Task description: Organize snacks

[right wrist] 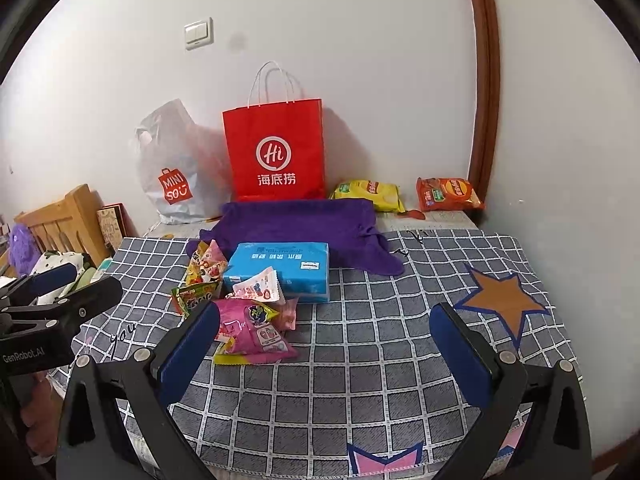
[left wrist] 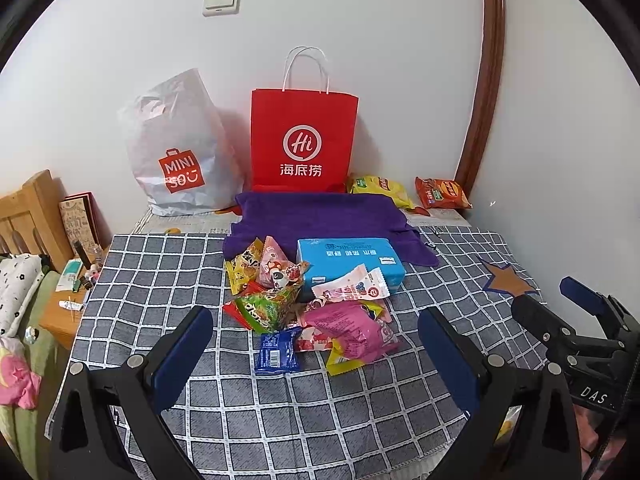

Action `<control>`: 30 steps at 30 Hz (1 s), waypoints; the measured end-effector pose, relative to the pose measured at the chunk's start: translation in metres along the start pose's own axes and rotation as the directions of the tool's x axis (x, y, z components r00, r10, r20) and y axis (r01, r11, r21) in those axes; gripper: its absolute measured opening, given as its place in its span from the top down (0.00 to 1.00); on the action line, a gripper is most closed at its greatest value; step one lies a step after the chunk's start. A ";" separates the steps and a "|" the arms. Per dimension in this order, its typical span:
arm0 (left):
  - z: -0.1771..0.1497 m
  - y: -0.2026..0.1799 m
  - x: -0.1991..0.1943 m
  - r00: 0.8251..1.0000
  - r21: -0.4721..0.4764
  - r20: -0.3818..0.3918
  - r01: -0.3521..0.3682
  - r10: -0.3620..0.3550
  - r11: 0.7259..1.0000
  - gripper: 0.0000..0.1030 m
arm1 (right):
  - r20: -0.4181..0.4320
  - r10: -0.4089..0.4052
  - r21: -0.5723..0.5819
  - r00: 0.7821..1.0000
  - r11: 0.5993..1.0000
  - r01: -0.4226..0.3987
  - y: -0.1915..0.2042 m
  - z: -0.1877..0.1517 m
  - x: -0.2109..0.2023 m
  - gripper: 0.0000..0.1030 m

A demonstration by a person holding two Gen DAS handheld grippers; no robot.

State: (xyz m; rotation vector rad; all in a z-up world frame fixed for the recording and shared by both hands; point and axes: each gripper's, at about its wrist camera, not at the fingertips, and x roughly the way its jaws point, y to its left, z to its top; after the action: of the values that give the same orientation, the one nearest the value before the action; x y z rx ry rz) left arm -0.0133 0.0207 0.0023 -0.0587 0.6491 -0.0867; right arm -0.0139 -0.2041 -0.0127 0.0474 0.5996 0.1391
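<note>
Hardly begun, I judge: the snack packets (left wrist: 308,304) lie heaped mid-tabletop (left wrist: 160,264), the red bag (left wrist: 304,140) at twelve o'clock, both left claw (left wrist: 316,344) and right claw (right wrist: 326,340) released, empty.

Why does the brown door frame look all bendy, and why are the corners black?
Left wrist view: the fisheye lens curves the door frame and blacks out the corners. Right wrist view: same bend on the door frame, plus a soft shadow beside the red bag.

Both wrist cameras face the wall from low and near; both share the red bag (left wrist: 304,140).
</note>
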 end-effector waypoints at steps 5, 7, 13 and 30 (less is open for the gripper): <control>0.000 0.000 -0.001 1.000 -0.001 0.006 0.004 -0.004 1.000 0.00 | 0.007 0.000 0.005 1.000 1.000 0.000 0.000 0.000 -0.002 0.00; 0.000 0.000 -0.002 1.000 -0.002 0.010 0.004 -0.004 1.000 0.00 | 0.008 0.000 0.005 1.000 1.000 0.000 0.000 0.000 -0.003 0.00; 0.001 0.001 -0.005 1.000 -0.002 0.019 0.000 0.000 1.000 0.00 | 0.003 0.028 0.010 1.000 1.000 -0.028 -0.001 0.000 -0.005 0.00; 0.010 0.007 0.014 1.000 -0.004 0.000 -0.004 0.004 1.000 0.00 | -0.005 -0.005 0.027 1.000 1.000 0.005 0.000 0.009 0.014 0.00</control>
State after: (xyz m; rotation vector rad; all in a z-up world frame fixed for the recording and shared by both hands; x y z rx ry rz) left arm 0.0043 0.0270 0.0013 -0.0611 0.6493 -0.0812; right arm 0.0022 -0.2018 -0.0132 0.0716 0.6061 0.1262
